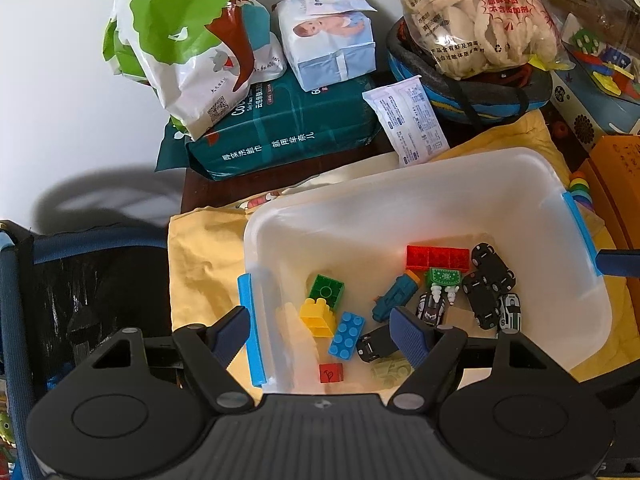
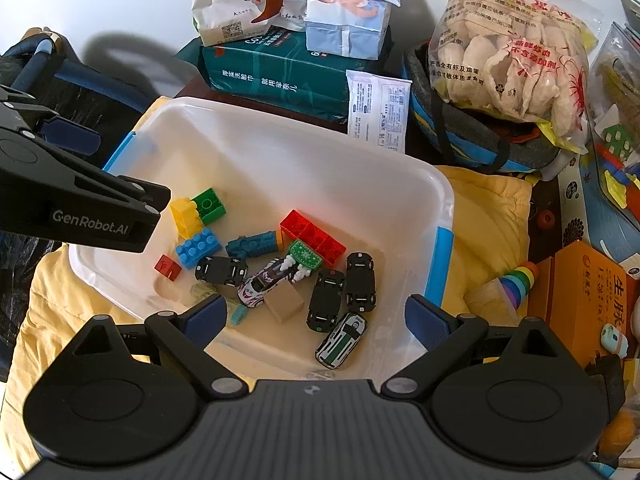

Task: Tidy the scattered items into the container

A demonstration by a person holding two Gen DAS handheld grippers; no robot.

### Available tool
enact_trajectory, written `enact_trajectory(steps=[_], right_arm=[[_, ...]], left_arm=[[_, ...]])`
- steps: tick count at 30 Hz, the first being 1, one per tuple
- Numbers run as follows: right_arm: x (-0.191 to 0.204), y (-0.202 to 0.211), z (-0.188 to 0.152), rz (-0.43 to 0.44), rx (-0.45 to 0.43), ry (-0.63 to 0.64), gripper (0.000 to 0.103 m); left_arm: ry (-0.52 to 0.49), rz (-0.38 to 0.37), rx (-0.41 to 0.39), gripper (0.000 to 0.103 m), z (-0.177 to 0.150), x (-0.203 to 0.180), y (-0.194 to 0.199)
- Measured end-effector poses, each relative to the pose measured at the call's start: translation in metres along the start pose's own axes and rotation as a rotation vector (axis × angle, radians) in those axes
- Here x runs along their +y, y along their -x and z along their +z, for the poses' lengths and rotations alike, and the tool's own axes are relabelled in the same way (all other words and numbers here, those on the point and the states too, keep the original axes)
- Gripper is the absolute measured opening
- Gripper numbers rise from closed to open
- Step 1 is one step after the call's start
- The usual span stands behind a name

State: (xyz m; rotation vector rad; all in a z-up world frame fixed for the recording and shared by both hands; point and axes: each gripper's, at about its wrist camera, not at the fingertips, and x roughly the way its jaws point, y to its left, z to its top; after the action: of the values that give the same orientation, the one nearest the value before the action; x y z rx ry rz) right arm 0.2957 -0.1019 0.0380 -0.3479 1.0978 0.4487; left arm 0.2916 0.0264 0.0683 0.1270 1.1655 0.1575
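A translucent white container (image 1: 400, 184) with blue clips sits on a yellow cloth; it also shows in the right wrist view (image 2: 304, 152). Inside lie a red brick (image 2: 314, 236), green brick (image 2: 208, 205), yellow brick (image 2: 185, 216), blue brick (image 2: 198, 249), a small red cube (image 2: 168, 267), a teal toy (image 2: 256, 243), several toy cars (image 2: 360, 282) and a tan block (image 2: 285, 303). My left gripper (image 1: 320, 330) is open and empty, straddling the container's left wall. My right gripper (image 2: 316, 318) is open and empty above the container's near edge.
Behind the container are a teal tissue pack (image 1: 280, 136), a white and green bag (image 1: 192, 40), a baby-wipes pack (image 1: 332, 48) and a snack bag (image 2: 508, 52) in a dark basket. A rainbow stacking toy (image 2: 518, 284), a wooden block (image 2: 490, 304) and an orange box (image 2: 592, 296) lie at right.
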Motion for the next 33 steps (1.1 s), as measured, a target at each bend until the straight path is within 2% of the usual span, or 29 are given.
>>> enact_trajectory(steps=[23,29,33], right_arm=[[0.0016,0.0016,-0.0004,-0.010,-0.001,0.002,0.098],[0.0030,-0.0003,-0.0022,-0.009,0.001,0.004,0.098],[0.0031,-0.0003,-0.0026,-0.008,-0.002,0.003,0.098]], left_arm=[[0.008,0.000,-0.001,0.080,-0.0041,-0.0002,-0.0001],[0.013,0.026,0.005,0.080,-0.0026,0.0008,-0.0031],[0.020,0.000,0.003,0.080,-0.0018,0.0008,-0.0021]])
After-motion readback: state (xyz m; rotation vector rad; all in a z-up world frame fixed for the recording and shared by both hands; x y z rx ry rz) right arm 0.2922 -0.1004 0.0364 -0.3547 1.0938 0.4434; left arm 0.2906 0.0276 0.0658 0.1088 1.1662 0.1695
